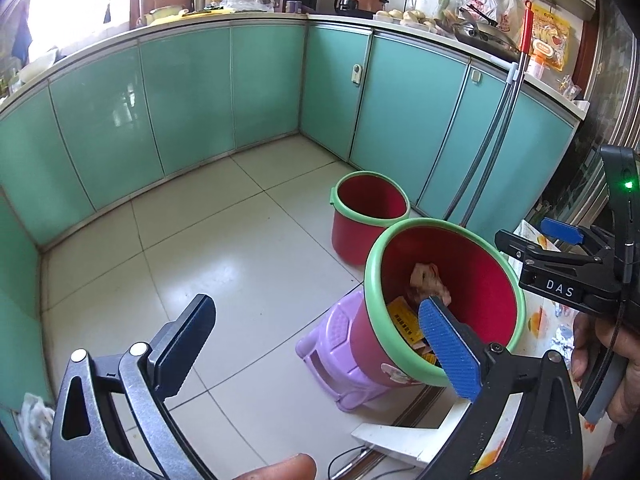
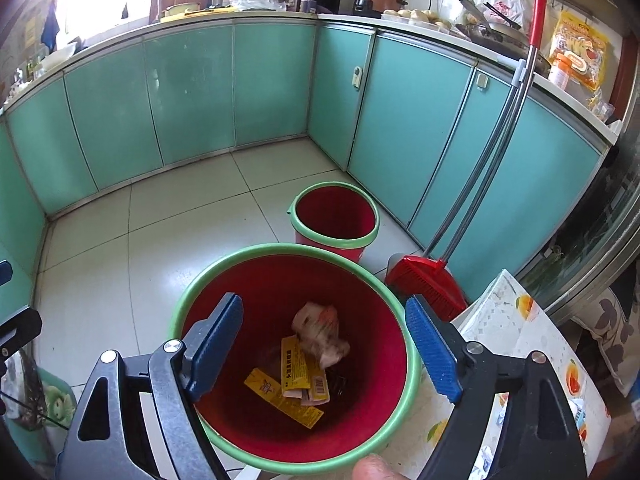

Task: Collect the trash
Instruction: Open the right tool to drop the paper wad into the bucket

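Buckets, red with green rim: two. Near bucket (image 2: pixel 292 360) stands on a purple stool (image 1: pixel 340 360); far bucket (image 2: pixel 335 222) sits on the floor by the teal cabinets (image 2: pixel 192 92).

Trash in near bucket: one crumpled wrapper (image 2: pixel 318 330) and several yellow cartons (image 2: pixel 298 376), exact count unclear.

Grippers: two. Left gripper (image 1: pixel 316 328), jaws spread wide, nothing between them. Right gripper (image 2: pixel 324 348), jaws apart above the near bucket, holding nothing.

Broom (image 2: pixel 428 280), red: one, leaning on the cabinets.

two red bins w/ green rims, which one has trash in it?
The near bin, perched on the purple stool under the open right claw: it holds yellow packets and a crumpled wrapper. The far bin on the floor looks empty.
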### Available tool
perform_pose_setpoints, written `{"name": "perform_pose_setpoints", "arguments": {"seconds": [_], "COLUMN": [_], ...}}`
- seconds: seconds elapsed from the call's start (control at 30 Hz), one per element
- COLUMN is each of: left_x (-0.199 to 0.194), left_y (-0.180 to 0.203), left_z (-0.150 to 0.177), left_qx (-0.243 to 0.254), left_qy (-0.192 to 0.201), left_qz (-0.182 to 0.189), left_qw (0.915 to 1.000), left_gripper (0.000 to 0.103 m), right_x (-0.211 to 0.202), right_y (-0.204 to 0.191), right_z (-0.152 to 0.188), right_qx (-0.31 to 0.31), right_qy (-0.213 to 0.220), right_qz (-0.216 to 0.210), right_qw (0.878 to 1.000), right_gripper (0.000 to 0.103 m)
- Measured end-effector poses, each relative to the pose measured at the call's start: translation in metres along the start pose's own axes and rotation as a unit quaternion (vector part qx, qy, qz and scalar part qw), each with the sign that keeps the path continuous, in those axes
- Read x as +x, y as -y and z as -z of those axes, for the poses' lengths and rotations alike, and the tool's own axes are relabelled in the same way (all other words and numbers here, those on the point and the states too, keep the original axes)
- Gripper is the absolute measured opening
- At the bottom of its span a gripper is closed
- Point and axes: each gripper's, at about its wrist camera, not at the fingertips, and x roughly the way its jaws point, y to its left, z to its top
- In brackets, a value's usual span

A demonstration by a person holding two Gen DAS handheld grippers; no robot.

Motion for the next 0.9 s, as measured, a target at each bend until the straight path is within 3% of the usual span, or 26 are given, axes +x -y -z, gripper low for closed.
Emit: {"name": "perform_pose_setpoints", "arguments": {"seconds": [0.43,0.7,0.9], "left_x": [-0.041,-0.074,-0.091], "left_y": [0.063,0.130,0.178], "left_z": [-0.002,0.015,0.028], "left_qx": [0.049,0.100,0.129], "left_qy": [0.023,0.028,0.023], "left_qz": [0.041,0.095,0.131], "left_qw": [0.9977,0.9900,0.9827], "left_gripper": [0.102,0.103,0.103], "right_x": [-0.125,-0.212,-0.264], "right_y": [0.060,0.120,0.169], "right_z": [0.036,0.101,0.168], "right_qx": [0.066,0.118,0.157], "right_qy": [0.049,0.069,0.065], "right_qz": [0.036,0.082,0.121], "right_qw": [0.996,0.987,0.978], "right_gripper": [0.083,0.084,0.084]}}
